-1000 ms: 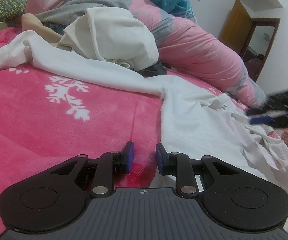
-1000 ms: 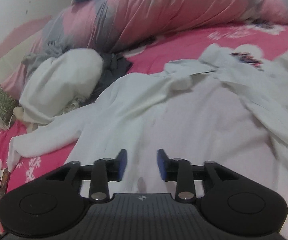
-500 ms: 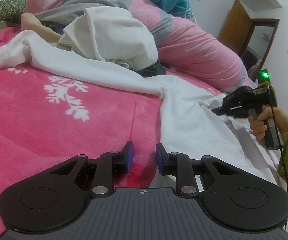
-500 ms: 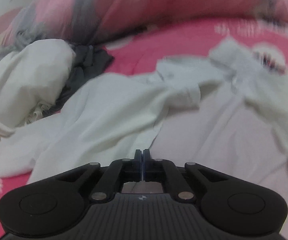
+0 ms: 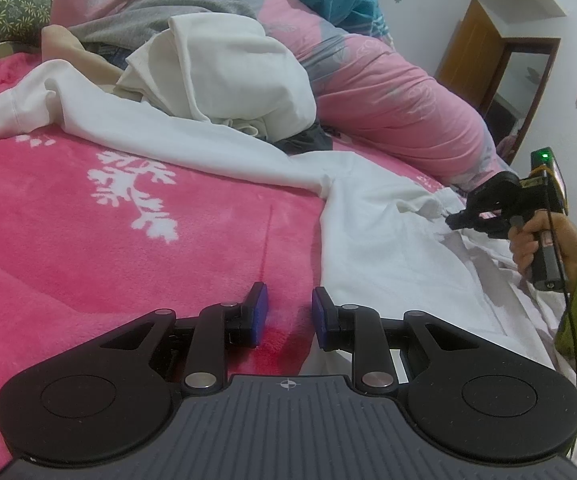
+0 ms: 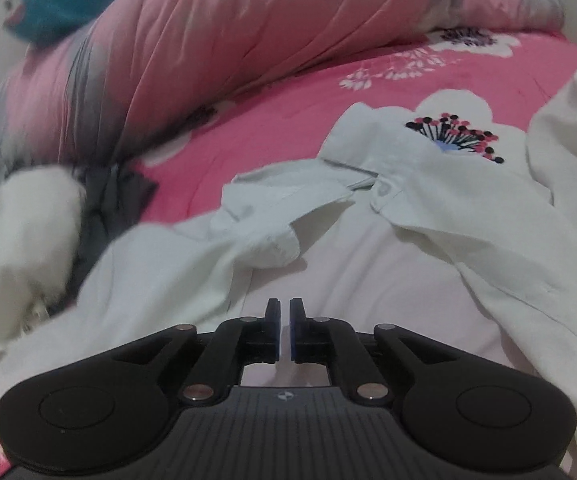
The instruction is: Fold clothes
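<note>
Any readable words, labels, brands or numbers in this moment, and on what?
None: no readable text in either view.
Left gripper base: only a small crosshair mark, no letters.
Right gripper base: a small round emblem, too small to read.
Pink blanket: white leaf pattern, not writing.

My right hand-held gripper [image 6: 284,328], wide apart a second ago and fully pinched half a second ago, now shows a narrow slit between its pads. Its view has swung toward the white shirt [image 6: 428,216] collar at centre frame. In the left view it has come in at the right edge [image 5: 484,216], slightly lower than before.
</note>
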A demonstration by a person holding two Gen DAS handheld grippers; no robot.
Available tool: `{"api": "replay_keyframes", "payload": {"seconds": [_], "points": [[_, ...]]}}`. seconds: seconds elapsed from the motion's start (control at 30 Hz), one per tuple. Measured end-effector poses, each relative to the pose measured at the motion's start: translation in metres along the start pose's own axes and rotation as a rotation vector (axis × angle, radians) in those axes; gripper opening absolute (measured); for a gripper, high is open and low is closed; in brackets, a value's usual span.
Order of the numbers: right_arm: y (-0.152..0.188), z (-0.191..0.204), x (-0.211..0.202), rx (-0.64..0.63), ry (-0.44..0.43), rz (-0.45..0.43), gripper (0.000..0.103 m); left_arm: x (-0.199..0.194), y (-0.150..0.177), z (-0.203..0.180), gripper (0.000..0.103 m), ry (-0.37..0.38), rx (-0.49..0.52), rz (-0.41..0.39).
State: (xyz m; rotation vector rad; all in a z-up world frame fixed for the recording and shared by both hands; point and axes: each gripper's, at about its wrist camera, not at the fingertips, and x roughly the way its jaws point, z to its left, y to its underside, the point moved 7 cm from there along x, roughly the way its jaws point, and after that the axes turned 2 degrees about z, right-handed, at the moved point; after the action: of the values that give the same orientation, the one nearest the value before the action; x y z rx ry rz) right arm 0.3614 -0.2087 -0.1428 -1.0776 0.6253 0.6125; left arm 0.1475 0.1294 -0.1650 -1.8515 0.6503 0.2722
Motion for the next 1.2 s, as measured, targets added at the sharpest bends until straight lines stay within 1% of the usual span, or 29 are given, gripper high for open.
{"api": "replay_keyframes", "payload": {"seconds": [0.03,0.07,0.23,0.67,0.87,1.2], "points": [[0.000,-0.001,-0.001,0.007,-0.007,0.001,0.012,0.000,0.000,0.000,0.024,0.000,0.000,0.000],[0.000,-0.002,-0.001,0.015,-0.015,0.002,0.014,0.000,0.000,0.000,0.024,0.000,-0.001,0.000],[0.001,-0.007,-0.004,0.052,-0.051,0.006,0.015,0.000,0.000,0.000,0.024,-0.001,0.000,0.000],[0.011,-0.010,0.003,0.055,-0.042,0.043,0.015,0.000,0.000,0.000,0.025,0.001,-0.002,-0.001],[0.008,-0.010,0.001,0.045,-0.029,0.034,0.016,0.000,0.000,0.000,0.026,0.001,-0.002,-0.001],[0.001,0.006,-0.010,0.016,-0.061,0.010,0.016,0.000,0.000,0.000,0.028,0.003,-0.003,-0.001]]}}
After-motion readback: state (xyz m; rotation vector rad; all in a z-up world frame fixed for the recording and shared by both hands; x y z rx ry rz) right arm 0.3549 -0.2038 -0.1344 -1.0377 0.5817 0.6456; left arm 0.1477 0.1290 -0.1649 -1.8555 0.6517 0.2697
